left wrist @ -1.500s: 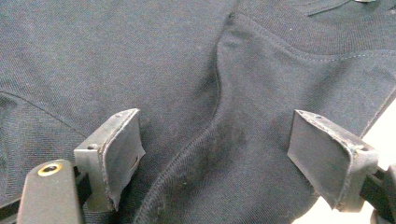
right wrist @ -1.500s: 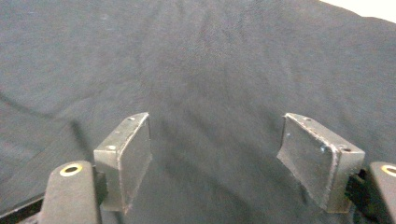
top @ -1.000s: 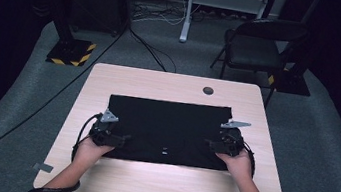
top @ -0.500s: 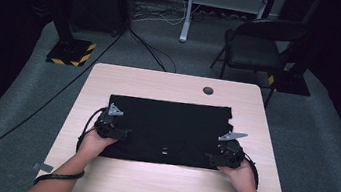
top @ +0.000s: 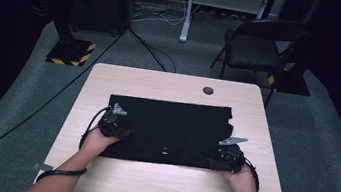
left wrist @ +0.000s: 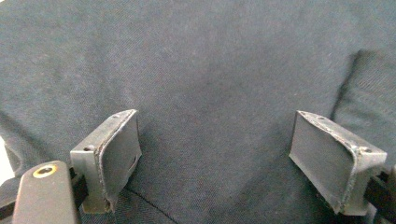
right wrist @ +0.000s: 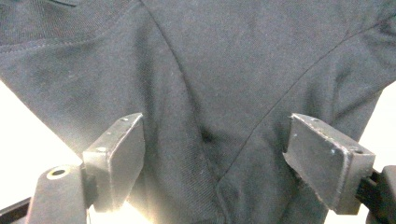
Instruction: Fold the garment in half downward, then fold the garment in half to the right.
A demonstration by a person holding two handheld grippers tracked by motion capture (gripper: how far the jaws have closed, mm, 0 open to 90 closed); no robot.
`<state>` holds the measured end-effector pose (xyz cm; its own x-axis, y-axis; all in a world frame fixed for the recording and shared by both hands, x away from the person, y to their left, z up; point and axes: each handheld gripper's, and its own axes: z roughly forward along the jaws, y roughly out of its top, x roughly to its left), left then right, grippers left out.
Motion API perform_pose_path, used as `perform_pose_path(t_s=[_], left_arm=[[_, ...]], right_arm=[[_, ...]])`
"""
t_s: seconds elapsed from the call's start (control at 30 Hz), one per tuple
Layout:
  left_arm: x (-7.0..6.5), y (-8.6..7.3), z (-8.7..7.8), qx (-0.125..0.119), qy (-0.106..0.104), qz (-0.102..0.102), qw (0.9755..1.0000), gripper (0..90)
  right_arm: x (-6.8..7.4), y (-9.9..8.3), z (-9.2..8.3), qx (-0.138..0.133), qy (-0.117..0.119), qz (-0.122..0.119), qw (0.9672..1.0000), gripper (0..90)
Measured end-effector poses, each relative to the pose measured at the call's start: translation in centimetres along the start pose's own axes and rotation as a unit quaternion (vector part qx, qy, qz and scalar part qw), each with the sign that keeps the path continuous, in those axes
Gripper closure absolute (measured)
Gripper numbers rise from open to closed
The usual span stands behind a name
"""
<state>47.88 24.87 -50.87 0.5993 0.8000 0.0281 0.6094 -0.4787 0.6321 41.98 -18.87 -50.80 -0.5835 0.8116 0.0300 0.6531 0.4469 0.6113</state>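
**One garment, two tongs, both spread**

I count one black garment [top: 168, 131], two tongs. Left gripper [top: 114, 129] at the cloth's 9 o'clock edge, jaws spread, fabric beneath. Right gripper [top: 223, 162] at its 4 o'clock corner, jaws just opening, cloth between, unpinched. Garment flat mid-table [top: 159, 87]; chair [top: 256, 47] at 1 o'clock, grey floor.

Garment [top: 169, 126] flat on table [top: 156, 185], chair [top: 256, 47] behind, grippers probably at its near corners

A plain black garment [top: 168, 131] lies mid-frame on the pale wood surface [top: 156, 185]; upper left, a yellow-and-black striped base [top: 71, 53] sits on grey carpet [top: 322, 147].
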Motion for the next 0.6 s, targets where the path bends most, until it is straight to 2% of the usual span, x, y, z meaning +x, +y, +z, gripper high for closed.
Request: perform_pose_path(t_s=[0.13, 0.3, 0.4, 0.47, 0.57, 0.6], left_arm=[[0.2, -0.1, 0.2, 0.004, -0.008, -0.007, 0.9999, 15.6], [0.1, -0.3, 0.2, 0.001, -0.005, -0.005, 1.0, 15.4], [0.1, -0.3, 0.2, 0.0, -0.006, -0.007, 1.0, 15.3], [0.2, -0.4, 0.2, -0.004, -0.008, -0.008, 0.9999, 15.1], [0.3, -0.5, 0.2, -0.007, -0.012, -0.005, 0.9999, 14.9], [0.3, -0.5, 0.2, -0.009, -0.012, -0.005, 0.9999, 14.8]], right_arm=[[0.0, -0.1, 0.0, 0.0, 0.0, 0.001, 1.0, 18.8], [0.1, 0.0, -0.1, -0.001, -0.004, -0.001, 1.0, 19.8], [0.6, 0.4, -1.1, -0.035, -0.004, -0.01, 0.9993, 20.3], [0.9, 0.6, -1.4, -0.046, 0.0, -0.017, 0.9988, 20.2], [1.1, 0.9, -1.1, -0.042, 0.002, -0.02, 0.9989, 19.9], [0.9, 0.9, -0.5, -0.028, 0.001, -0.019, 0.9994, 20.0]])
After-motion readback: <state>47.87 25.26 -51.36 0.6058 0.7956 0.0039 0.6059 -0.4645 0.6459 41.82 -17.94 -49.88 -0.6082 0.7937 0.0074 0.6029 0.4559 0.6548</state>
